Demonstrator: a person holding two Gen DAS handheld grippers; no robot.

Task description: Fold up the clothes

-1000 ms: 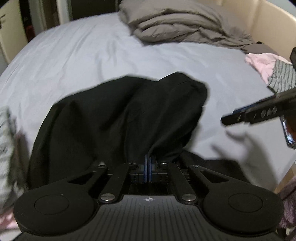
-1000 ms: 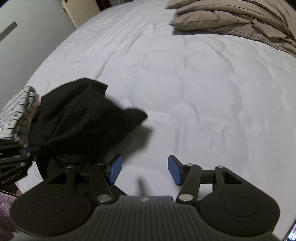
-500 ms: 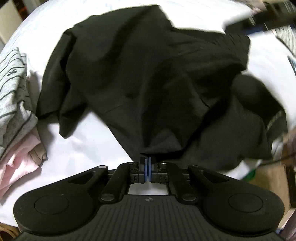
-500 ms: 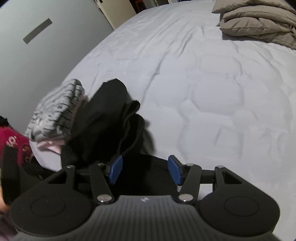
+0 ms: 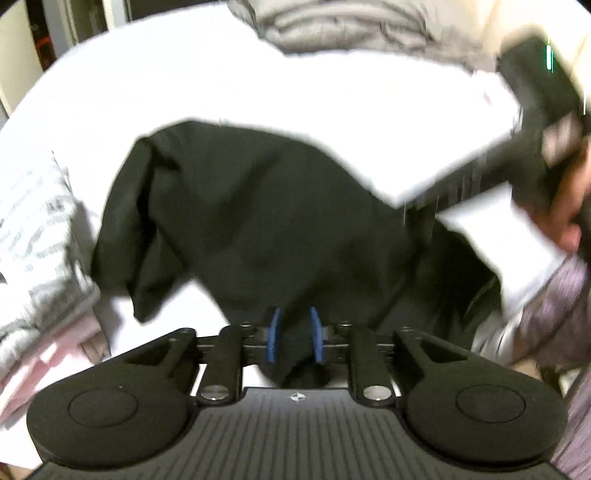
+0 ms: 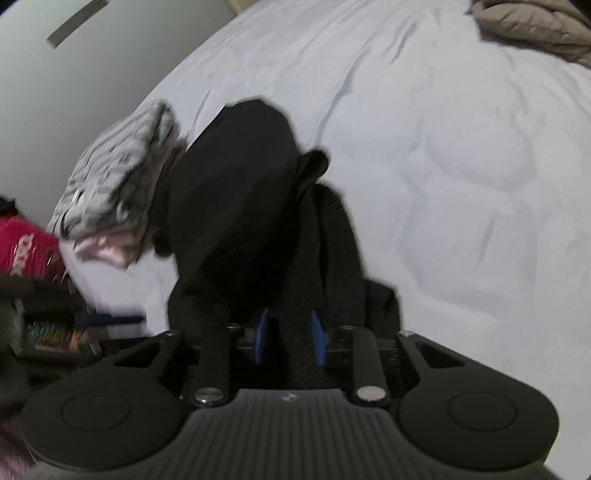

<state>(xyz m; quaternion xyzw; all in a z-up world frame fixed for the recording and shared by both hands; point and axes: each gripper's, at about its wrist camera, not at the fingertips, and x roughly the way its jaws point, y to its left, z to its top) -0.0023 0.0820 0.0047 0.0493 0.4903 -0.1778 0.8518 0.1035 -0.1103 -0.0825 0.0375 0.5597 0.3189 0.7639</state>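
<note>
A black garment (image 5: 258,221) lies bunched on the white bed sheet (image 5: 184,74) near the front edge. In the left wrist view my left gripper (image 5: 294,338) has a fold of it between its blue pads (image 5: 274,332), and the jaws are opening, so the cloth hangs loose there. My right gripper (image 6: 288,338) is closing, and its pads (image 6: 318,339) pinch a thick ribbed strip of the black garment (image 6: 240,192). The right gripper's body (image 5: 535,122) and the hand (image 5: 565,214) holding it show blurred at the right of the left wrist view.
A folded pile with a striped grey top (image 6: 118,166) over pink cloth (image 6: 103,251) sits left of the garment, also visible as the striped pile (image 5: 29,221). A grey duvet (image 6: 535,22) lies at the far end. Red packaging (image 6: 26,247) and clutter sit beside the bed.
The left jaws, pinched shut on the black cloth before, have parted. The right jaws, wide and empty, have come over the garment and narrowed around a strip of it.
</note>
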